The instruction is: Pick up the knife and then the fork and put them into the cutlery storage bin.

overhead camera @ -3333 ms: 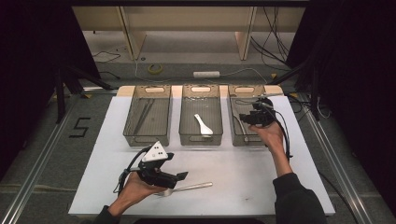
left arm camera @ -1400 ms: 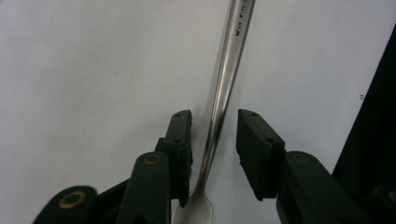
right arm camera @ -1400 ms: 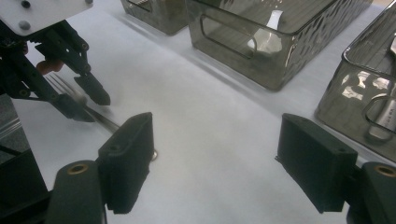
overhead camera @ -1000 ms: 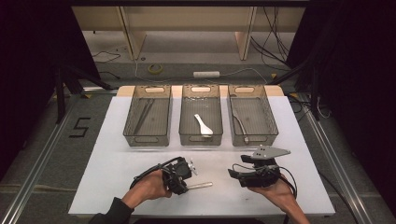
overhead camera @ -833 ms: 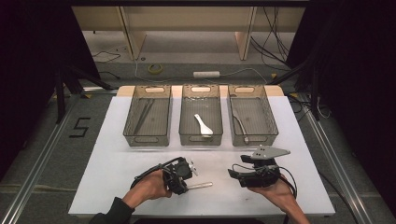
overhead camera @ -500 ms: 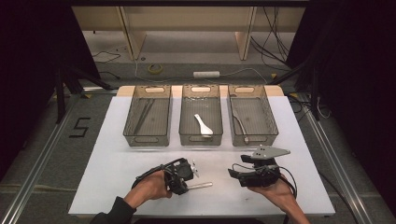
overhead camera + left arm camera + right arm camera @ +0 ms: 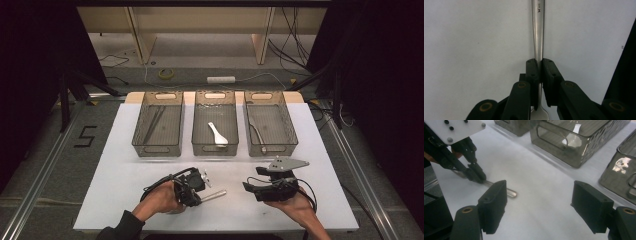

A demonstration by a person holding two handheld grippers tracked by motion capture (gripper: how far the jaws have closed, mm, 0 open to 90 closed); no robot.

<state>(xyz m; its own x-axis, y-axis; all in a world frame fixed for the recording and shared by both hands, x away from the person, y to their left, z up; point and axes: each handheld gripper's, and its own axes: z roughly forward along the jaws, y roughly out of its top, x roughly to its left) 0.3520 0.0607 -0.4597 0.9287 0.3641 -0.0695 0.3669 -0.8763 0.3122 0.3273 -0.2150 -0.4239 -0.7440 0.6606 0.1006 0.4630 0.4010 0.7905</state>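
With our left gripper (image 7: 538, 75) clenched on the handle of the fork (image 7: 538, 30) that lies flat on the white table (image 7: 125, 150) near its front edge, we lift it level, while our right gripper (image 7: 539, 207) hangs released beside it, and carry it toward 1 of the 3 bins (image 7: 215, 146).

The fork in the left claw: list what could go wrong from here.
1. The left claw pinches the fork on its narrow handle, near the tines, so the long free end may swing or slip when lifted.
2. The fork lies flat on the white table; a tilted lift could drag its end along the surface.
3. The right claw hangs open close by, so the two could bump if the left swings that way.
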